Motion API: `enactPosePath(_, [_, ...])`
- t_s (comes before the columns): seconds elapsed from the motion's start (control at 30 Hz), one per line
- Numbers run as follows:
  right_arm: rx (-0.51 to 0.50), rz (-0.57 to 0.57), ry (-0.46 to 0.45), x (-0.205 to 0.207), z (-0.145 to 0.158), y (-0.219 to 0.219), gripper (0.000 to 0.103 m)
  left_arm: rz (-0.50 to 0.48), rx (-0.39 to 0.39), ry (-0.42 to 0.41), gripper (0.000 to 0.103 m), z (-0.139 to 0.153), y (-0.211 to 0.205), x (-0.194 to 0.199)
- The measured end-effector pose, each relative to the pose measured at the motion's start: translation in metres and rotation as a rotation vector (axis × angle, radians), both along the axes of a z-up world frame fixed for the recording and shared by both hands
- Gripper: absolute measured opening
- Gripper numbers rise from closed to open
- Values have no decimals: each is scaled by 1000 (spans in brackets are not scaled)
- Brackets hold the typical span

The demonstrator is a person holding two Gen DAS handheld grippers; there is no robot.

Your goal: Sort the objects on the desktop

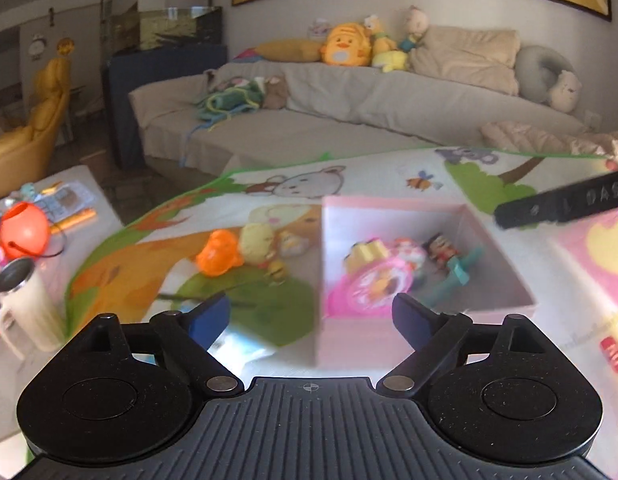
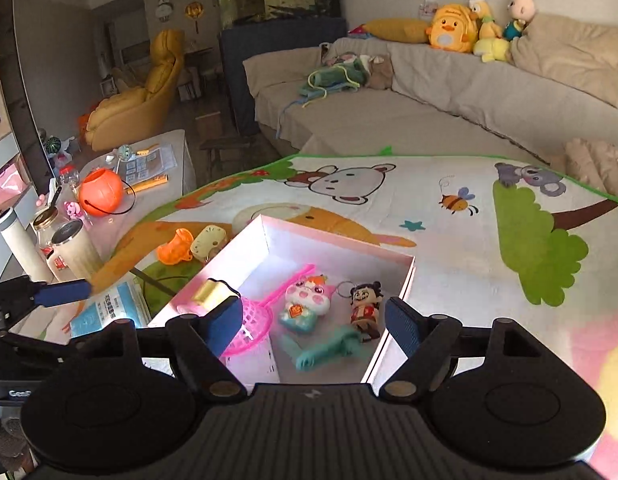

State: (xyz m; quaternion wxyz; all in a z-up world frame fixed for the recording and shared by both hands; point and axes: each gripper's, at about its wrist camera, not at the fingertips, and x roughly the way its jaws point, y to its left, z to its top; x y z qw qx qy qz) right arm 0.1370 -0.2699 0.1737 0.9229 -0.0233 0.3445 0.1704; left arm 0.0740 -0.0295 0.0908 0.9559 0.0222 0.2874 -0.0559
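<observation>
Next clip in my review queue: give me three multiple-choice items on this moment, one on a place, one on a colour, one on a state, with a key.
1. Where does the orange toy lie?
A. inside the pink box
B. on the mat, outside the box
C. on the sofa

2. What colour is the small net in the pink box?
A. pink
B. green
C. black

3. How is the right tool?
A. shut on the doll
B. shut on nothing
C. open, holding nothing

Key: 1 B, it sits on the mat left of the box wall. 2 A, mesh and handle are pink. 3 C, its fingers stand wide apart above the box.
</observation>
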Motion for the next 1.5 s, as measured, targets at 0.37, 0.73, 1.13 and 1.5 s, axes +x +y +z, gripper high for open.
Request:
enactPosePath(0.37, [79,146,179,69,4,122,87,223,-43,79,98,-66,81,-43])
enactPosePath(0.73, [-71,-46,307,208,-75,234,47,230,-149,36,101,-73,96,-58])
enactPosePath(1.13, [-100,159,449,166,-104,259,34,177,-171,50,101,-72,97,-59])
enactPosePath(1.5, [-121,406,423,53,-39,224,39,70,-116,100,102,-68,76,-72])
